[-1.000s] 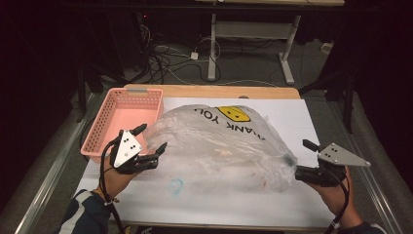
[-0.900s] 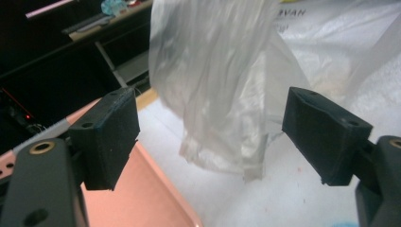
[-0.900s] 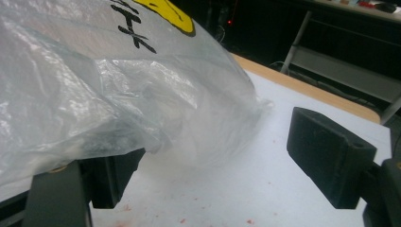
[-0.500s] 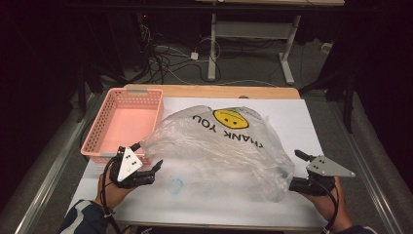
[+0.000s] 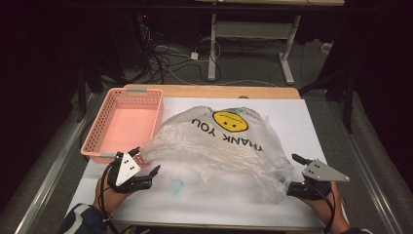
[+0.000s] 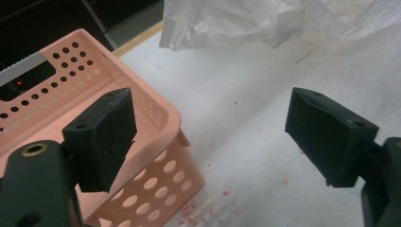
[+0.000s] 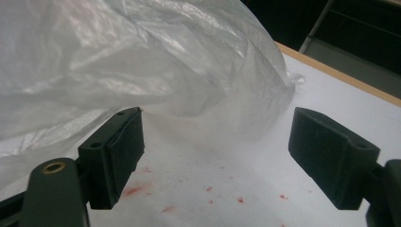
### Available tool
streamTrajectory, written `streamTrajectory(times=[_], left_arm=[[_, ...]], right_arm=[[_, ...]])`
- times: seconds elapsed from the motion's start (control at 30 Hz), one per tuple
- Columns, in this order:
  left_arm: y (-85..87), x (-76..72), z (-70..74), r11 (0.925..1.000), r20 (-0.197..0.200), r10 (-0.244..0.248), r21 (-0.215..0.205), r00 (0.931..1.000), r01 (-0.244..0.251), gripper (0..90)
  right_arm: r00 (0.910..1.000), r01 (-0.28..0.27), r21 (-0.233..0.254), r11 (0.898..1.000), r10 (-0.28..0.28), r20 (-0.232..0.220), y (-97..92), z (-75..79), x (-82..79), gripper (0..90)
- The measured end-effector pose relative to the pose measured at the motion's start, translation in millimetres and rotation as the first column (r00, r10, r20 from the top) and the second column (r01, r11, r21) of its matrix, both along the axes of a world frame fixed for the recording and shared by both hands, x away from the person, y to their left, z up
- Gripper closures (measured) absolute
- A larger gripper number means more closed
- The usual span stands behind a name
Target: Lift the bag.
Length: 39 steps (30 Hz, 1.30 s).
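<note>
A crumpled translucent plastic bag with a yellow smiley face and "THANK YOU" print lies puffed up on the white table cover. My left gripper is open near the table's front left, just off the bag's left edge, by the front corner of a pink basket. In the left gripper view the basket corner sits between and below the jaws, and the bag lies farther off. My right gripper is open at the bag's front right corner; the bag rises just beyond its jaws.
The empty pink perforated basket stands at the left of the table. Small red specks mark the white cover. The wooden table edge runs along the back; cables and desk legs lie on the dark floor beyond.
Both hands have drawn back toward the table's front edge, away from the bag. The bag has settled lower and flatter. Both grippers remain open.
</note>
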<state>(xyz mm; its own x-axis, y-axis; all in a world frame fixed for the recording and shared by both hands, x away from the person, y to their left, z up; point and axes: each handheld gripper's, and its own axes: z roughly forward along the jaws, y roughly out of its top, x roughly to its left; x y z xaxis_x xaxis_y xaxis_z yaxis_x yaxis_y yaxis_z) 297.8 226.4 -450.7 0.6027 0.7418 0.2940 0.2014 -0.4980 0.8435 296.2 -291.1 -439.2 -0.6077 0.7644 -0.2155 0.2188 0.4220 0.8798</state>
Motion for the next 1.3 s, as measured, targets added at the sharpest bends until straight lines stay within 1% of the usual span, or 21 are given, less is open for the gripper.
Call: streamTrajectory(times=[0.13, 0.17, 0.3, 0.37, 0.5, 0.53, 0.67, 0.7, 0.73, 0.8, 0.83, 0.87, 1.3], left_arm=[[0.2, -0.1, 0.5, 1.0000, 0.002, 0.001, 0.000, 1.0000, -0.001, 17.2], [-0.3, -0.5, 0.1, 1.0000, -0.010, 0.002, -0.006, 0.9999, -0.002, 17.1], [-1.7, 0.4, -0.1, 1.0000, -0.013, -0.001, -0.006, 0.9999, 0.001, 17.2], [-2.2, 0.0, 0.1, 1.0000, -0.012, -0.003, -0.002, 0.9999, 0.003, 17.2], [-1.8, -0.8, 0.7, 0.9999, -0.011, 0.000, -0.011, 0.9999, 0.000, 17.2], [-1.5, -0.4, 1.0, 1.0000, 0.000, -0.002, -0.006, 1.0000, 0.002, 17.2], [-1.4, -0.3, 1.3, 1.0000, 0.001, -0.001, -0.007, 1.0000, 0.001, 17.2], [-1.7, -0.8, 1.1, 0.9999, -0.010, 0.001, -0.012, 0.9999, -0.001, 17.2], [-1.4, -0.3, 1.5, 1.0000, 0.001, -0.001, -0.008, 1.0000, 0.001, 17.2], [-1.6, 0.1, 1.6, 1.0000, 0.001, 0.000, -0.005, 1.0000, 0.000, 17.2], [-1.9, -0.5, 1.4, 0.9999, -0.009, 0.002, -0.012, 1.0000, -0.003, 17.2], [-1.9, -0.4, 1.6, 0.9999, -0.009, 0.001, -0.014, 1.0000, -0.001, 17.2], [-4.4, 2.3, 0.6, 1.0000, -0.009, -0.002, 0.005, 1.0000, 0.002, 17.2]], right_arm=[[1.0000, -0.003, -0.004, 1.000, 0.003, 0.006, 1.1, 0.5, 0.1, 19.9], [1.0000, -0.003, -0.003, 1.000, 0.003, 0.005, 1.1, 0.5, 0.2, 19.9], [1.0000, -0.001, -0.005, 1.000, 0.001, 0.004, 0.7, 0.1, 0.7, 19.9], [1.0000, 0.002, -0.001, 1.000, -0.002, 0.003, 0.2, 0.4, 0.1, 19.9], [0.9999, 0.000, -0.002, 1.000, 0.000, 0.012, 0.0, 1.1, -0.1, 19.9], [0.9999, 0.001, -0.006, 1.000, -0.001, 0.013, 0.3, 1.2, -0.2, 19.9], [0.9999, -0.001, -0.006, 1.000, 0.001, 0.013, 0.8, 1.4, -0.5, 19.9], [0.9999, -0.003, -0.006, 1.000, 0.003, 0.014, 0.7, 1.4, -0.5, 19.9], [0.9999, -0.002, -0.006, 1.000, 0.002, 0.014, 0.8, 1.5, -0.6, 19.9], [0.9999, -0.001, -0.006, 1.000, 0.001, 0.014, 0.8, 1.7, -0.8, 19.9], [0.9999, -0.001, -0.006, 1.000, 0.001, 0.016, 0.7, 1.7, -0.7, 19.9], [0.9999, 0.000, -0.006, 1.000, 0.000, 0.017, 0.7, 1.7, -0.8, 19.9], [0.9999, 0.007, 0.000, 1.000, -0.007, 0.013, -1.0, 1.5, -0.2, 19.8]])
